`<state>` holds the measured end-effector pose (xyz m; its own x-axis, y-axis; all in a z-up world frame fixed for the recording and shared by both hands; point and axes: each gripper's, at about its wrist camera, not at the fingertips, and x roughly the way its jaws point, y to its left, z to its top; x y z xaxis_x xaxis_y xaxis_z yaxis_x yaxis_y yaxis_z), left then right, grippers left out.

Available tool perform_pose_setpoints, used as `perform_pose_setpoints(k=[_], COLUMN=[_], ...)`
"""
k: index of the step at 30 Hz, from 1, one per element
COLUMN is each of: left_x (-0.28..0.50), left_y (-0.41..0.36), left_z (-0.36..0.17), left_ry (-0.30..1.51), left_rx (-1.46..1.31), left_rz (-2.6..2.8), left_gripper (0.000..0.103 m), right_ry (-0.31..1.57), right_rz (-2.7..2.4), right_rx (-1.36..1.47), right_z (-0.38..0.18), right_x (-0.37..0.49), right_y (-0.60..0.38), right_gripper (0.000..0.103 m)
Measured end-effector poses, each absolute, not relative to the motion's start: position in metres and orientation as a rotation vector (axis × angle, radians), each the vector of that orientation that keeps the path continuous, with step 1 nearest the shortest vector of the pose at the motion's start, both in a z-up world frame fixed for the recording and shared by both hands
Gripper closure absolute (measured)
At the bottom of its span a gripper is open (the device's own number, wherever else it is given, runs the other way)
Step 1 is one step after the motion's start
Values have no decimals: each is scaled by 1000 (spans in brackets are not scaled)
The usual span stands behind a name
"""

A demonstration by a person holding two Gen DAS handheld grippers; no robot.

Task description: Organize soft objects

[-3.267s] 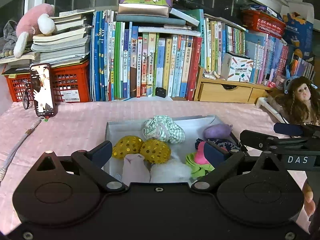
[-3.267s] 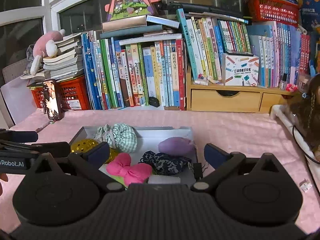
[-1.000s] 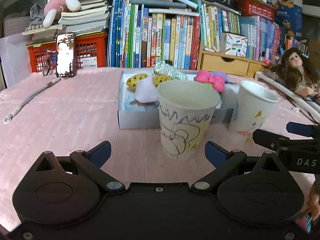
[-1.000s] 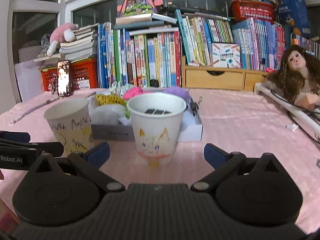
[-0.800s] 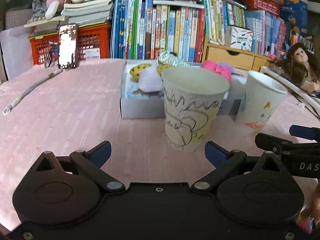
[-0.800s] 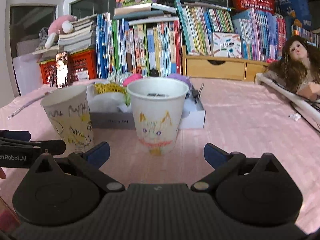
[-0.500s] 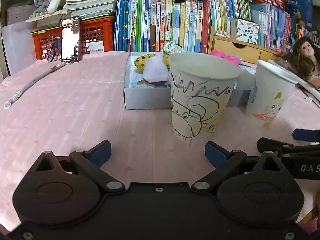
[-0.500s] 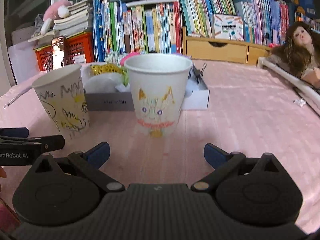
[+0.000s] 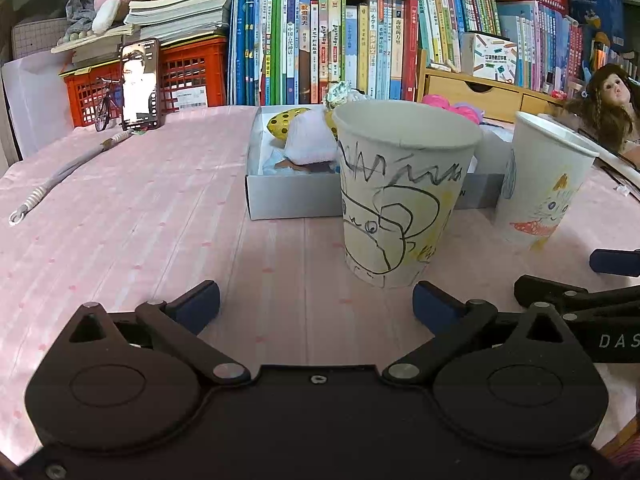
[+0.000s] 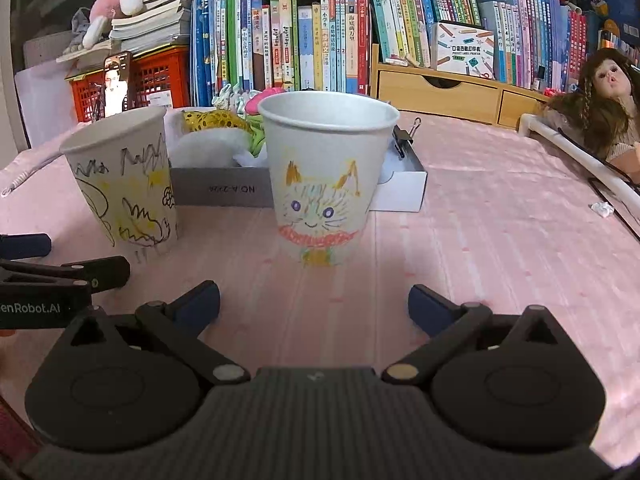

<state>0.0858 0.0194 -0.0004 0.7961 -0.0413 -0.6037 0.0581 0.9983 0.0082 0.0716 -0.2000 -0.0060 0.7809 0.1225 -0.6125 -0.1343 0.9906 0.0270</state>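
Nearest to us, the left gripper (image 9: 316, 302) and the right gripper (image 10: 314, 304) hover low over the pink tablecloth (image 9: 132, 232), each with its jaws spread wide and nothing between them; just beyond stand two upright paper cups, the scribbled cup (image 9: 404, 200) ahead of the left gripper and the cat cup (image 10: 326, 176) ahead of the right gripper, near each other but apart; we judge both light, thin-walled and easily crushed or tipped, so a gentle hold across the mid-wall would suit better than a pinch at the rim; behind the cups lies the shallow white box (image 9: 288, 196), holding the soft objects: a white fluffy piece (image 9: 310, 142), a yellow sequinned piece (image 10: 212, 118), a pink bow (image 9: 452, 106) and a checked green-and-white piece (image 9: 340, 92); these we judge nearly weightless, compressible and not fragile, best pinched at a raised fold or bulge, since smooth fabric may slip from a shallow hold; farthest back stand the books (image 10: 304, 40) and, to the right, a doll (image 10: 604, 92).
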Motion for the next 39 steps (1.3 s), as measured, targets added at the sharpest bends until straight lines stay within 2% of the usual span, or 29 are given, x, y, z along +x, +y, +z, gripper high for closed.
perform_pose_setpoints(k=[39], left_x=[88], left_y=[18], left_z=[1], left_ry=[657], left_rx=[29], left_rz=[-45], left_gripper=[0], right_ry=[660], right_rz=[138], right_rx=[-18], right_z=[-6], right_x=[71], right_y=[-199], right_gripper=[0])
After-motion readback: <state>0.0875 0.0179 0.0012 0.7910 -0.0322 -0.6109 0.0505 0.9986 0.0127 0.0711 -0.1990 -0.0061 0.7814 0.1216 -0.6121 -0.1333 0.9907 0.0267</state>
